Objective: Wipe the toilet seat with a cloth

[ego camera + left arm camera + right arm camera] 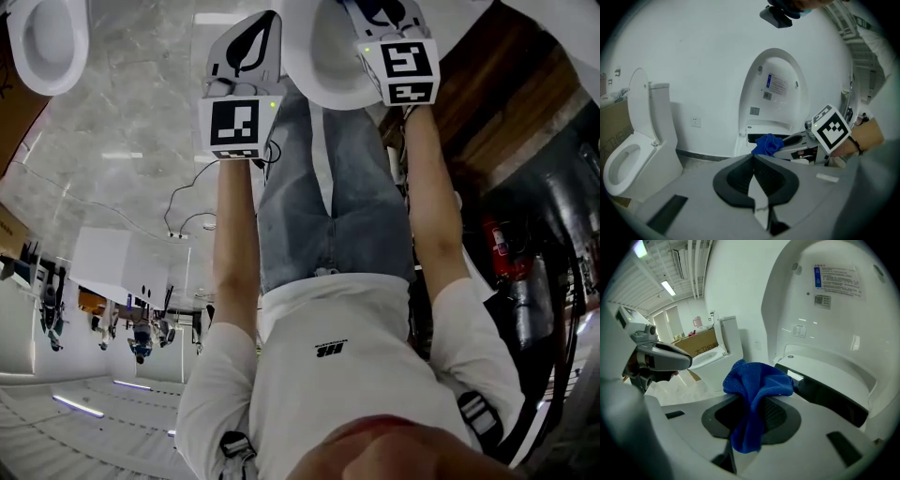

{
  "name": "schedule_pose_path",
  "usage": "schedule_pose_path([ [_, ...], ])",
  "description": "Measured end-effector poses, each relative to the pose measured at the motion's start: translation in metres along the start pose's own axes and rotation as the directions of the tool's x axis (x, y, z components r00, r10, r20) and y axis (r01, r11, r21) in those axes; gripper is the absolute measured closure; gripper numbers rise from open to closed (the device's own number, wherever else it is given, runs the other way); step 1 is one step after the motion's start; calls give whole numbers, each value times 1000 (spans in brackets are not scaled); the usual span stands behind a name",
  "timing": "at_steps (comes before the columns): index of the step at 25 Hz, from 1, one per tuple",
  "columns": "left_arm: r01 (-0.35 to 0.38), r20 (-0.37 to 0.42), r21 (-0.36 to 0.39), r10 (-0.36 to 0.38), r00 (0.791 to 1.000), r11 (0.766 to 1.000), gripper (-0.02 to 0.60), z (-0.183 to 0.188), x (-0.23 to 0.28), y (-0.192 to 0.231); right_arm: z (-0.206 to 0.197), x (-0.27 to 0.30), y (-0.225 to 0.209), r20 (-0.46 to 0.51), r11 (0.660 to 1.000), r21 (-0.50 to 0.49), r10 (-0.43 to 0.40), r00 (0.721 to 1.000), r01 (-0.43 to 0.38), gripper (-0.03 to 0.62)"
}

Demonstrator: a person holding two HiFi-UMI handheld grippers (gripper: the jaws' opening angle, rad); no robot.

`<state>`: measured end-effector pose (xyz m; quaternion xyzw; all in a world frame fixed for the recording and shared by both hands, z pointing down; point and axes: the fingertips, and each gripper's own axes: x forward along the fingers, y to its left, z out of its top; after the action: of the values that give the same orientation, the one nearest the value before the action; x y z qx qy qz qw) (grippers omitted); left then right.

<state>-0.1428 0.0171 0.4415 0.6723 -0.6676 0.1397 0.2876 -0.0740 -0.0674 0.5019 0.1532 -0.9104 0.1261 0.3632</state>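
Left gripper: the left gripper (753, 164) has its jaws pressed together with nothing between them. It points toward the open toilet from slightly to one side.

Right gripper: the right gripper (785, 141) pinches a blue cloth (757, 380). The bunched top of the cloth stands above the jaws and a tail hangs down between them.

Cloth position: it is held in the air just in front of the toilet (774, 105), near the front edge of the toilet seat (834, 363). Whether it touches the seat cannot be told.

Toilet: it is white, with its lid (825, 301) raised upright. Printed labels are stuck to the lid's inner face. A dark gap shows under the seat's front edge.

Grippers together: they are side by side, near each other but apart. In the head view, each is at the end of a bare forearm and each carries a marker cube.

Second toilet: another white toilet (635, 150) stands well to the left, also with its lid up.

Behind it: a cardboard box (701, 345) sits on the floor.

Person: white T-shirt and jeans, standing over the toilet.
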Motion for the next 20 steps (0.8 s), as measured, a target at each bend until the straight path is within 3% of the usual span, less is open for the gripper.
schedule_pose_path([
  [20, -32, -36, -55, 30, 999, 998, 573, -40, 16, 38, -26, 104, 10, -143, 990, -138, 8, 990, -28, 499],
])
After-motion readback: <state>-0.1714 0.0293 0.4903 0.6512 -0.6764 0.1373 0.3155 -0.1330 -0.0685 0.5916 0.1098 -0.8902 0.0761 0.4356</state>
